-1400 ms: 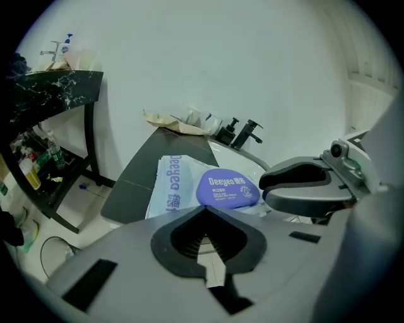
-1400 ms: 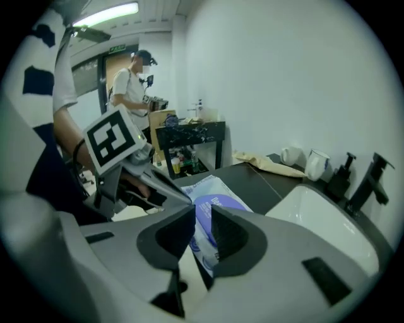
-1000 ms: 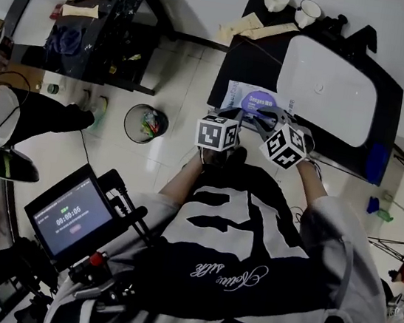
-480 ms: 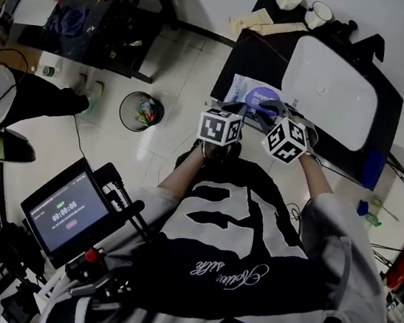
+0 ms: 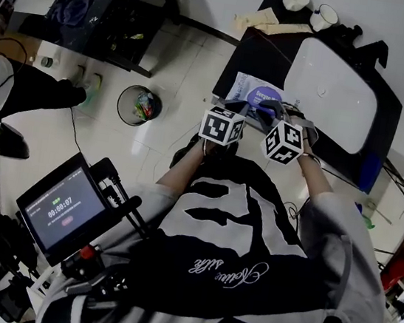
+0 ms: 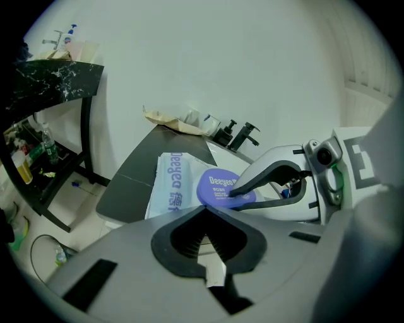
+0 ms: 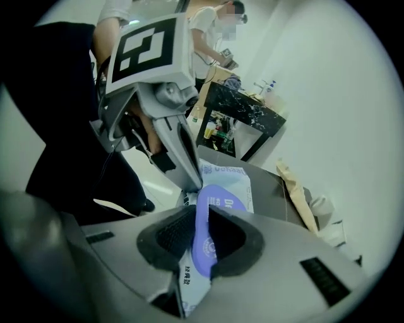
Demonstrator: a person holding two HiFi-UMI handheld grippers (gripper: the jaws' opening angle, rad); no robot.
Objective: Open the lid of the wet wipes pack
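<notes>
We log: R hand-held gripper [image 7: 202,209] clamped on purple lid [image 7: 206,246] — L hand-held gripper [image 6: 205,208] pinching wet wipes pack [image 6: 172,183] near edge, on dark surface [image 6: 132,180].

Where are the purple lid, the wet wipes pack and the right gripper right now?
purple lid [image 6: 215,187], left gripper view, its printed top.
wet wipes pack [image 6: 170,184], left gripper view, printed face left of the lid.
right gripper [image 6: 234,199], left gripper view, between its fingertips at the lid's rim.

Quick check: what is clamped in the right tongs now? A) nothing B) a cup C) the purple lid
C: in the right gripper view the right tongs are shut on the purple lid of the pack.
</notes>
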